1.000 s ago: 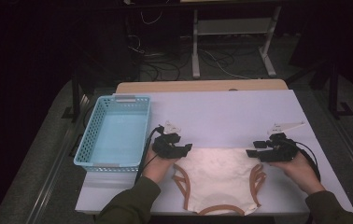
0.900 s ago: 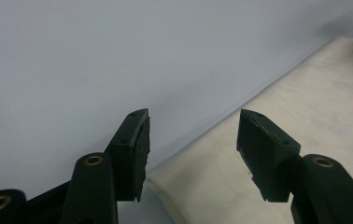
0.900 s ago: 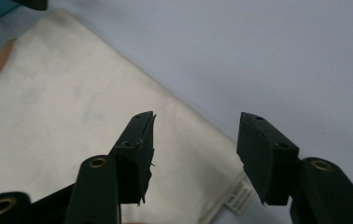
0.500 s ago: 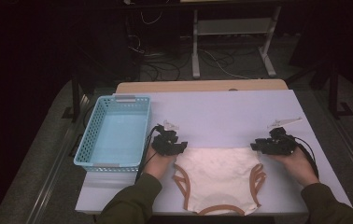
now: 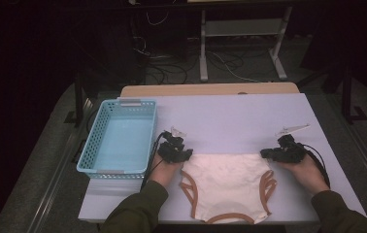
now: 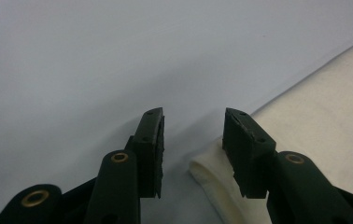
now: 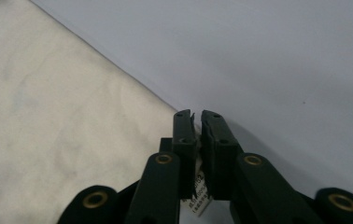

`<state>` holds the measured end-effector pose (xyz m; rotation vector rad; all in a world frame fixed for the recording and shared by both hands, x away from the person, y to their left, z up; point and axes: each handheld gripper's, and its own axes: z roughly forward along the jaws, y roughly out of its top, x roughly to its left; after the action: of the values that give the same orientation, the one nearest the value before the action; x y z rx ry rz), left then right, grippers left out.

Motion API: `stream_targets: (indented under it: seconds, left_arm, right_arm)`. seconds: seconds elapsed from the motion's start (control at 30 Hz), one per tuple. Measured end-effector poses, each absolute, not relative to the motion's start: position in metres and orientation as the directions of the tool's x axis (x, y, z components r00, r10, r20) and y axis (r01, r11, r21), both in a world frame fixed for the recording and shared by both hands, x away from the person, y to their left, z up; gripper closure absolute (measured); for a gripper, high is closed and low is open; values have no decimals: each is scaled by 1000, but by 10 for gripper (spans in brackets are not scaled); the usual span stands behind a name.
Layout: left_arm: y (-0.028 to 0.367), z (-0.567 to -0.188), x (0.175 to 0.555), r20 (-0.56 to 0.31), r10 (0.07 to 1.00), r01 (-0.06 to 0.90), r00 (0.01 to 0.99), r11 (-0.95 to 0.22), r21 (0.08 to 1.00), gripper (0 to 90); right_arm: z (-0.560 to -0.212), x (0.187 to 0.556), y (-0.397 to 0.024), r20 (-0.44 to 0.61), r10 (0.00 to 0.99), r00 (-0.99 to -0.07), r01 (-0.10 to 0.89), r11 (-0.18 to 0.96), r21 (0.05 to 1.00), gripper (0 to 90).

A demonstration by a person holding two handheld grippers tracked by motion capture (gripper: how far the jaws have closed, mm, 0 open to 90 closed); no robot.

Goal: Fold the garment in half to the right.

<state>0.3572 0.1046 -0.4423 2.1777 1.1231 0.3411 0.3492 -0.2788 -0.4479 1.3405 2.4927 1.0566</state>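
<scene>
Gripped between nearly shut jaws, the right gripper (image 7: 197,122) held a thin fold of cloth and a small printed label at the upper right corner of the cream underwear (image 5: 227,182); those jaws had just been closing, and in the right gripper view the cream fabric spread across the left half of the frame. In the high view this right gripper (image 5: 273,154) sat right of centre at the garment's waistband corner, low on the table. At the opposite corner, left of centre in the high view, the left gripper (image 5: 183,156) had its jaws part open and had just been narrowing them; in the left gripper view (image 6: 193,135) a rolled cream edge lay in the gap, touched by the right-hand jaw, while the other jaw stood clear of it. Brown trim edged the leg openings, lower in the high view. Left of the left gripper stood a light blue plastic basket (image 5: 90,151) on the pale lavender table (image 5: 240,116).
</scene>
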Motion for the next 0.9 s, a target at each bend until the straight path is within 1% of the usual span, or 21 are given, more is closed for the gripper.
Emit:
stream_targets:
  seconds: [0.17,0.27,0.33,0.47,0.57,0.63,0.7,0.9]
  left_arm:
    - [105,-441,355,-69,805,639,589,-412,650,601]
    - [106,-439,351,-55,806,642,590,-427,637,605]
    - [105,-439,349,-61,811,652,581,-420,632,623]
    - [105,-439,348,-59,814,656,578,-420,627,698]
    - [105,-440,348,-85,807,662,585,-414,625,806]
    - [105,-440,348,-89,800,659,594,-420,623,856]
    - [105,-439,349,-91,795,658,599,-424,622,874]
    - [103,-437,349,-96,799,653,593,-408,638,881]
  right_arm:
    - [-448,349,-279,216,772,-597,691,359,628,844]
    - [-448,349,-278,206,775,-598,688,365,627,844]
    - [-448,349,-278,206,774,-598,687,364,628,844]
    - [-448,348,-279,208,771,-602,685,365,631,848]
    - [-448,348,-278,205,773,-600,686,366,629,856]
    - [-448,348,-278,207,772,-601,686,365,630,861]
    - [-448,348,-278,204,771,-603,684,368,630,866]
    - [-444,347,-276,158,783,-602,667,385,637,868]
